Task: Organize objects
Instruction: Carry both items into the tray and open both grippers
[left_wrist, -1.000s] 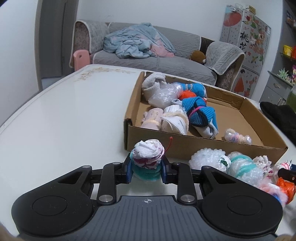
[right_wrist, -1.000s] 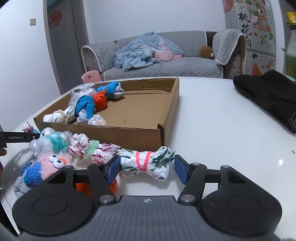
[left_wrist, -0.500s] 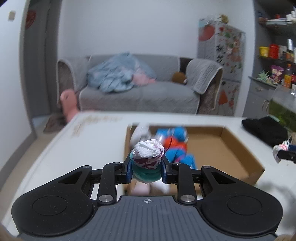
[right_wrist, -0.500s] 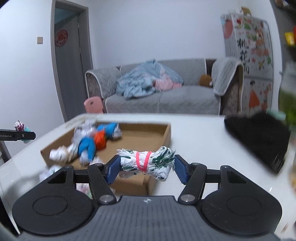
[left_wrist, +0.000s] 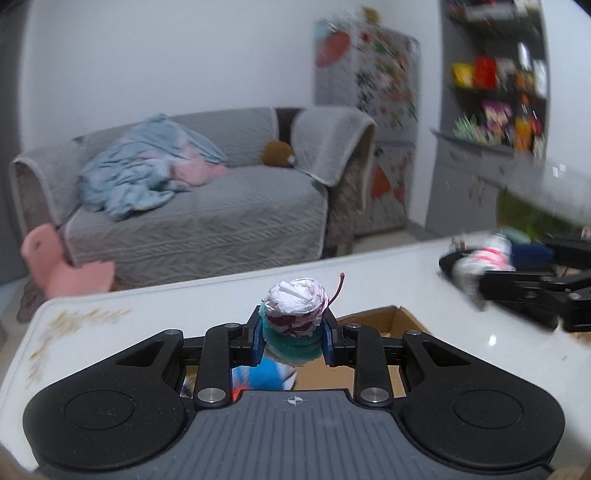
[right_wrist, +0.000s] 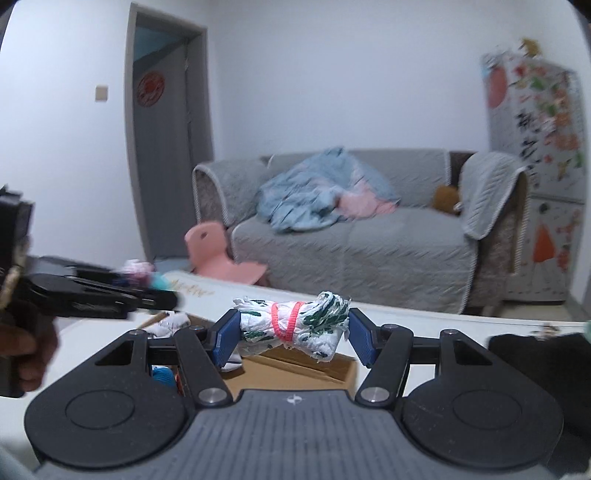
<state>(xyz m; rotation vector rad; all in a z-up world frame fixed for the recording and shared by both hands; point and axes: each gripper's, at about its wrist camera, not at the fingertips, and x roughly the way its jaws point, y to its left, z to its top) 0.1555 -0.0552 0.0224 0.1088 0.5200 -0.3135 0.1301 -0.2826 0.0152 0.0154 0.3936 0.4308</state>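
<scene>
You've lifted both grippers off the white table (left_wrist: 424, 280) — the left gripper (left_wrist: 293, 338) and its white-and-teal sock ball (left_wrist: 293, 314) have gone from table level beside the cardboard box (left_wrist: 384, 319) to hanging above its interior. The right gripper (right_wrist: 293, 338) with the green-printed sock roll (right_wrist: 293, 328) has risen from the pile of loose bundles in front of the box to above the box's corner (that pile has dropped out of both views). Each gripper now shows in the other's view — blurred, close alongside.

Each black claw (left_wrist: 293, 341) has blue pads (right_wrist: 226, 338), silver screws and a ribbed grey housing.
</scene>
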